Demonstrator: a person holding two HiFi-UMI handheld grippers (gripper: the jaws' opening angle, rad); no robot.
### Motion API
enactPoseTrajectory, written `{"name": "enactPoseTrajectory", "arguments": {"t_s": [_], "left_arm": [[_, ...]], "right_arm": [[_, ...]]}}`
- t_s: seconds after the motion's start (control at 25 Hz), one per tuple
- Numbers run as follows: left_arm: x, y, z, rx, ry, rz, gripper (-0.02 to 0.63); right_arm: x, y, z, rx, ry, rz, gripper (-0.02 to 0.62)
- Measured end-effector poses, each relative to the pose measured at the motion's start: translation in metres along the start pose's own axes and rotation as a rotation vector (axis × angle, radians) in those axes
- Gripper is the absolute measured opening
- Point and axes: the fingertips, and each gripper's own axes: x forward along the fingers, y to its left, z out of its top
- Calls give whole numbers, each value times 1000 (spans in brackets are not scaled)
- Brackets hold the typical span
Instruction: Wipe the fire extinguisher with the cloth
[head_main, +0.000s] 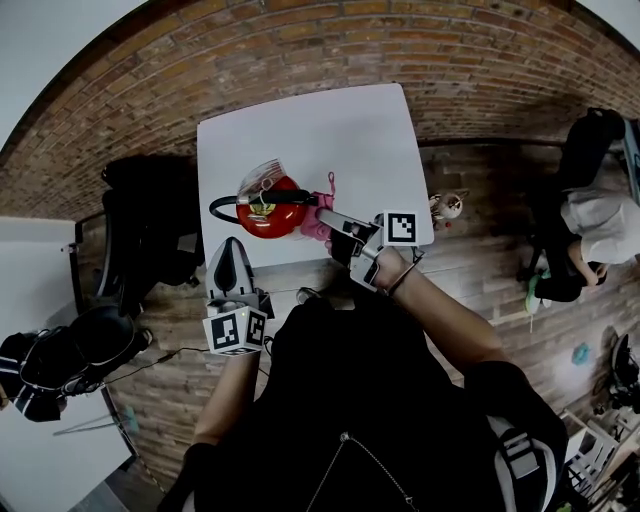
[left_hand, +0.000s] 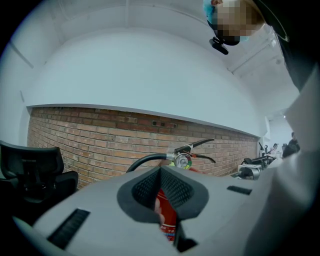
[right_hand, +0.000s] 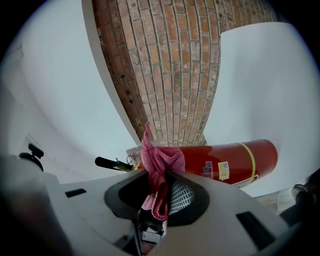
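Note:
A red fire extinguisher (head_main: 268, 216) with a black hose stands near the front of the white table (head_main: 350, 130). My right gripper (head_main: 331, 219) is shut on a pink cloth (head_main: 318, 224), which touches the extinguisher's right side. In the right gripper view the cloth (right_hand: 159, 162) bunches out of the gripper (right_hand: 160, 176), right up against the red cylinder (right_hand: 225, 159). My left gripper (head_main: 232, 246) is shut and empty, just off the table's front edge and pointing at the extinguisher. Its view shows the gauge and handle (left_hand: 182, 160) above the gripper (left_hand: 160, 170).
A black office chair (head_main: 150, 235) stands left of the table, also visible as the chair (left_hand: 30, 172) in the left gripper view. A seated person (head_main: 590, 215) is at the far right. A small object (head_main: 447, 207) lies on the brick floor beside the table. Another white table (head_main: 30, 270) is at left.

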Motion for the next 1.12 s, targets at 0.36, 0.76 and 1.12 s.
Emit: {"name": "enactPoseTrajectory", "arguments": {"t_s": [0.36,0.76,1.12], "left_arm": [[-2,0,-4,6,-8,78,29],[2,0,-10,15,-5,87,29],[15,27,-34,-11,84,-65,29]], "right_arm": [[4,42,2,48,48,128,100],[-12,47,15,49,16,203,100],[-56,-53,14,-39,-221,-36,100]]}}
